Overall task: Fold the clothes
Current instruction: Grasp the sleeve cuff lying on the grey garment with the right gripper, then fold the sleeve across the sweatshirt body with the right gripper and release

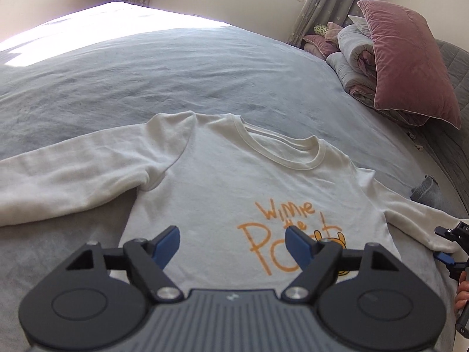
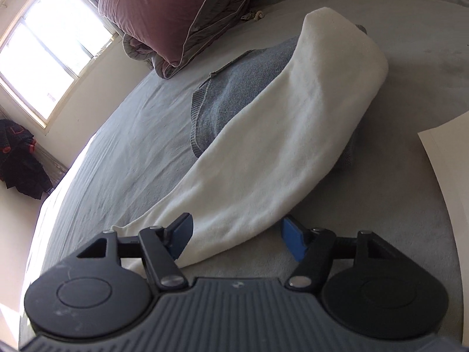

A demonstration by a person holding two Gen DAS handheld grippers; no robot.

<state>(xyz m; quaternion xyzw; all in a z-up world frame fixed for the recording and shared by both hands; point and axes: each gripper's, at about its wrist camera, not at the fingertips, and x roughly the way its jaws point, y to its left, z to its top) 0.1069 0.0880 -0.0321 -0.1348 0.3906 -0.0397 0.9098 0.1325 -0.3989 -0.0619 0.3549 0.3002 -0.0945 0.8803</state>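
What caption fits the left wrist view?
Open left hand-held gripper above a white long-sleeved shirt spread flat on a grey bed.

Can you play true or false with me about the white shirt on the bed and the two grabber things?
1. The white sweatshirt lies flat on the grey bed. True.
2. The writing on it is blue. False: it is orange.
3. The left gripper is squeezing the shirt. False: it is open above the front, nothing between its fingers.
4. The right gripper has a white sleeve between its fingers. True, though the blue pads do not look pressed on it yet.
5. A pink pillow sits at the side of the bed. True.
6. The sleeve lies over a green towel. False: it lies over a grey knit garment.
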